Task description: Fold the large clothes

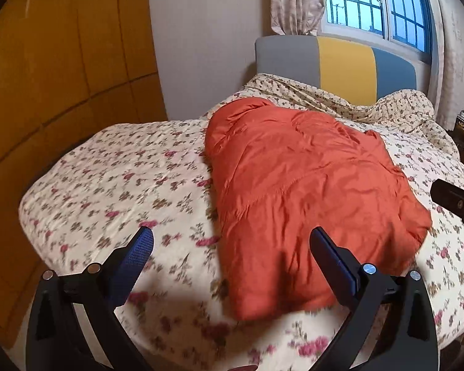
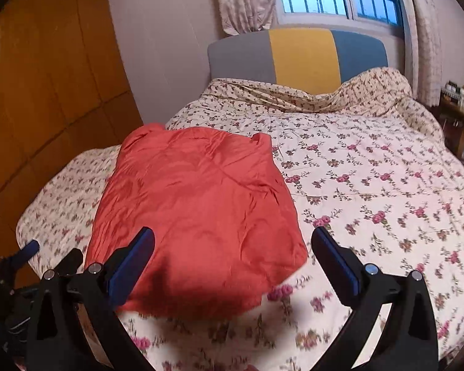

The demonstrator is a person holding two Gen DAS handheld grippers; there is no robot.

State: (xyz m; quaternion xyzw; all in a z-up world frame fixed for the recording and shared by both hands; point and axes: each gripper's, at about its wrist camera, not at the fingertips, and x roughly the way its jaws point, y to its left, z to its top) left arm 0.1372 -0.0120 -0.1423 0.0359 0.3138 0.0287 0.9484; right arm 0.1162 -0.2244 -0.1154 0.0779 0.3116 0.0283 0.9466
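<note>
An orange padded jacket (image 1: 306, 191) lies folded into a rough rectangle on the floral bedspread (image 1: 108, 191). It also shows in the right wrist view (image 2: 201, 213). My left gripper (image 1: 232, 238) is open and empty, held above the jacket's near left edge. My right gripper (image 2: 233, 238) is open and empty, held above the jacket's near right corner. The right gripper's black body shows at the right edge of the left wrist view (image 1: 457, 207). The left gripper shows at the lower left of the right wrist view (image 2: 31, 256).
The bed has a grey, yellow and blue headboard (image 1: 340, 61) under a barred window (image 1: 377, 6). A bunched floral quilt (image 2: 371, 92) lies at the head. A wooden wardrobe (image 1: 46, 92) stands to the left. A side table (image 2: 461, 108) with small items stands at the right.
</note>
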